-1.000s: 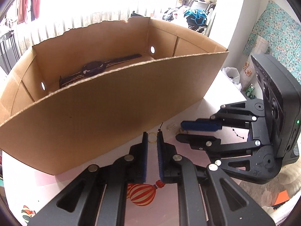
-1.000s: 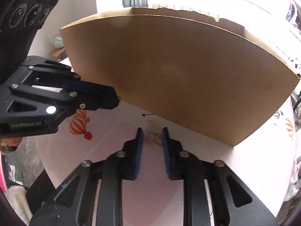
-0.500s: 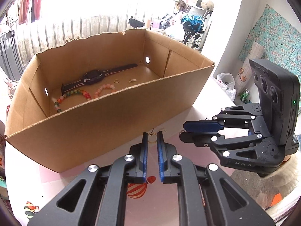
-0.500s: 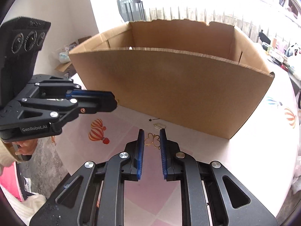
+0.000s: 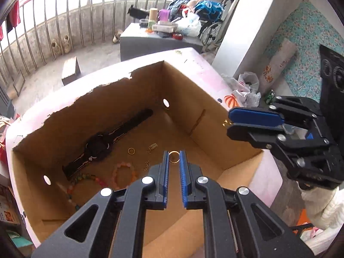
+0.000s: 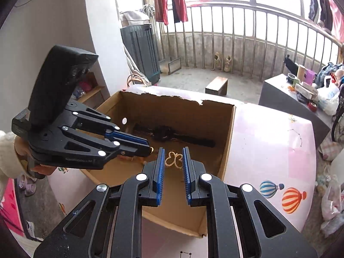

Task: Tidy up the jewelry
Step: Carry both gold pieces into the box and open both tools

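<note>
The left gripper holds a gold ring pinched at the very tips of its narrow blue fingers. Below and beyond those tips lies the open box, and on its floor, past the fingers to the left, lie a black watch, a second ring, a small silver piece, a pink bead bracelet and a multicoloured bead strand.

The right gripper grips a gold butterfly charm between its fingertips, the pads set a little apart on the charm's width. It too hangs over the box, with the watch on the floor beyond its tips.

In the left view the right gripper reaches in from the right above the box's corner, a glint of gold at its tip. In the right view the left gripper comes in from the left, its tips just beside the right fingers. The box sits on a pink table printed with balloons.
</note>
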Motion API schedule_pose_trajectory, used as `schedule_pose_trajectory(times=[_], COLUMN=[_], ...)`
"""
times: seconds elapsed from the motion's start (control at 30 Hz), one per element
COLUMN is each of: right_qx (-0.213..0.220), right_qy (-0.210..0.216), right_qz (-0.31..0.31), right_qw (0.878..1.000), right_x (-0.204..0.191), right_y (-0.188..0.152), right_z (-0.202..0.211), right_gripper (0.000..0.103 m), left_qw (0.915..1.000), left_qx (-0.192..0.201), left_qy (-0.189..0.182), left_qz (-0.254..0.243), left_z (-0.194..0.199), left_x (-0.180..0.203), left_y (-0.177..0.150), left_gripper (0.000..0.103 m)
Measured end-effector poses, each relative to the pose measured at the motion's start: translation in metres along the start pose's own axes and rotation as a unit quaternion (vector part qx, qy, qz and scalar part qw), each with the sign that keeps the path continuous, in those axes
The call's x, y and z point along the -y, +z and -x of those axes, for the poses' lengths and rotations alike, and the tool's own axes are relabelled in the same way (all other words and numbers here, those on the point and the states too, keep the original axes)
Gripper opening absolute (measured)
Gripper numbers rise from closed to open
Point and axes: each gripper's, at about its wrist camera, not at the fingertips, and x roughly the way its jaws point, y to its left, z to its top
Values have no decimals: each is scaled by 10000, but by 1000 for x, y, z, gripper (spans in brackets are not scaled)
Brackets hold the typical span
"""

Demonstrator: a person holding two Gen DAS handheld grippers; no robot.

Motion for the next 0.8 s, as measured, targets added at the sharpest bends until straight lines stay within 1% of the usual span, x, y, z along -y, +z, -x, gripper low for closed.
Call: schedule_pose_trajectory(times=[0.03,0.07,0.1,0.13,0.2,0.27,0.33,0.4,0.47,0.5,0.53,0.6,0.7,0.77,0.8], right_qx=[-85,-165,-286,-372,-529,-627,-689,-754,-837,-880,-940,-1031,-1326,-1591,-1774], right_qy=[-40,-140,-202,-240,-250,-254,-230,-234,-258,-277,-268,-255,-231,-316,-366], right_qz=[35,73,153,180,119,72,-6,-11,40,61,89,133,222,328,399], right_qw=[9999,9997,9993,9989,9982,9977,9974,9969,9962,9957,9952,9943,9907,9862,9826], right_x=[-2,0,1,10,16,19,22,23,21,21,23,25,21,18,15], right_y=[9,15,20,19,22,20,18,16,14,14,19,26,31,36,39], right_z=[-14,-23,-35,-35,-46,-55,-57,-54,-54,-55,-65,-77,-88,-100,-105], right_gripper=[15,15,15,15,15,15,15,15,15,15,15,15,15,15,15], left_qw=[9994,9971,9950,9925,9856,9789,9736,9759,9777,9779,9780,9797,9845,9890,9907], left_qx=[-316,-654,-761,-859,-1266,-1457,-1587,-1494,-1523,-1562,-1587,-1505,-1184,-842,-662], left_qy=[-33,-136,-86,-46,-79,-107,-229,-171,-88,-3,57,113,484,555,593], left_qz=[153,376,648,865,1122,1430,1626,1583,1441,1392,1356,1319,1202,1081,1026], left_z=[-17,-35,-48,-60,-87,-108,-123,-124,-124,-123,-121,-112,-84,-60,-47], left_x=[-11,-22,-34,-45,-62,-75,-82,-81,-78,-75,-72,-72,-67,-64,-62], left_y=[11,21,29,35,45,49,49,52,55,55,55,55,51,49,47], left_gripper=[9,9,9,9,9,9,9,10,10,16,22,25,27,28,30])
